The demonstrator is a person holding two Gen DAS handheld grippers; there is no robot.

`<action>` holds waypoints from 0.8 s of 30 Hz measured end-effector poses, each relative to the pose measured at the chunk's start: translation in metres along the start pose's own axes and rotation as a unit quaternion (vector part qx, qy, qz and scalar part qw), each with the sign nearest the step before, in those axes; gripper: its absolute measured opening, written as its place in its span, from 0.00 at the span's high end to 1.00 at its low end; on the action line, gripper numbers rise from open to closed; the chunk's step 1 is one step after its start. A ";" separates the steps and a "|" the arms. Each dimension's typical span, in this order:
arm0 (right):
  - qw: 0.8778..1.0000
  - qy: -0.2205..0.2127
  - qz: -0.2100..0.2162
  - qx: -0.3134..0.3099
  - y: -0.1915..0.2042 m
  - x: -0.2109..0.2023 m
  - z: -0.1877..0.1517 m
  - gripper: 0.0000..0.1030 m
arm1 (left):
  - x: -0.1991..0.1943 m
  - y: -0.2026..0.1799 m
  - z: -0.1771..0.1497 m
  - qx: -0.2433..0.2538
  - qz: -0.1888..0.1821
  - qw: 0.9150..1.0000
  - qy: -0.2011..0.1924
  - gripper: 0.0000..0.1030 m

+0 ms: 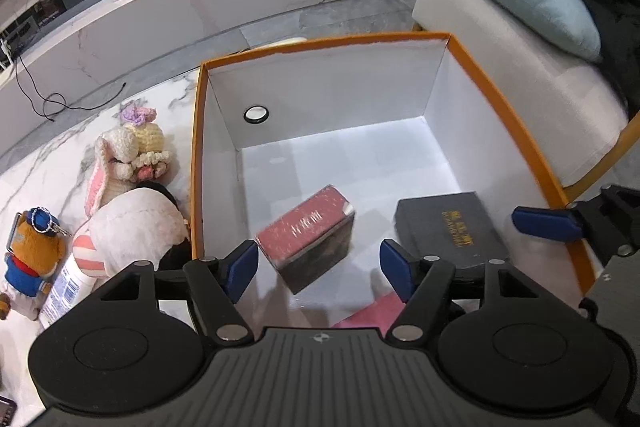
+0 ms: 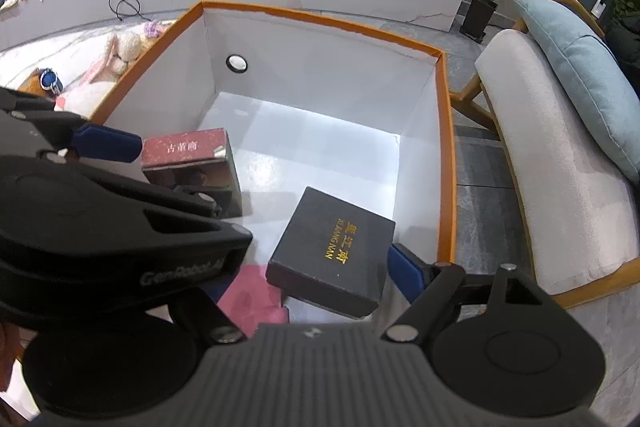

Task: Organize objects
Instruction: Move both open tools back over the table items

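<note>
An orange-rimmed white box [image 1: 516, 131] stands on the marble table; it also shows in the right wrist view [image 2: 444, 131]. Inside it a red box [image 1: 308, 227] lies tilted between the spread fingers of my open left gripper [image 1: 320, 267], not touched by them; it also shows in the right wrist view [image 2: 188, 147]. A black box with gold letters [image 1: 452, 227] sits in the box's right part. In the right wrist view my right gripper [image 2: 316, 267] is open around this black box [image 2: 336, 247]; its right fingertip [image 2: 404, 271] is beside it, its left finger is hidden by the left gripper.
Plush toys [image 1: 132, 155] and a bear keychain [image 1: 32, 247] lie on the marble table left of the box. A pink object [image 2: 252, 299] lies at the box's near floor. A white armchair with a blue cushion [image 2: 580, 75] stands to the right.
</note>
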State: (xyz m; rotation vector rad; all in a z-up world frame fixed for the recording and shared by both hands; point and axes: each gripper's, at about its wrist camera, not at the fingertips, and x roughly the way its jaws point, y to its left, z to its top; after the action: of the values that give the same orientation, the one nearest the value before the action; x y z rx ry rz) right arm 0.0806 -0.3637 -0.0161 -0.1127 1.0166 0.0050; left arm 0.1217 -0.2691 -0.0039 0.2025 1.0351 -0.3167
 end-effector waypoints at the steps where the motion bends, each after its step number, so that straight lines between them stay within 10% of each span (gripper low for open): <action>1: 1.000 -0.003 0.001 0.002 -0.001 -0.002 0.000 0.21 | -0.003 0.001 0.000 -0.004 -0.005 1.000 -0.003 0.22; 11: 0.999 -0.028 0.016 0.032 -0.004 -0.019 0.010 0.20 | -0.035 0.031 0.002 -0.031 -0.029 0.998 -0.037 0.21; 24: 0.999 -0.037 0.018 0.027 0.024 -0.024 0.021 0.20 | -0.071 0.161 -0.048 -0.110 0.013 0.991 -0.074 0.16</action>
State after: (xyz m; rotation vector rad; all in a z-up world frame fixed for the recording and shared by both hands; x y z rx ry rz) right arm 0.0847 -0.3371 0.0129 -0.0445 0.9440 0.0147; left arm 0.1053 -0.0922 0.0364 -0.0065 0.9121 -0.1877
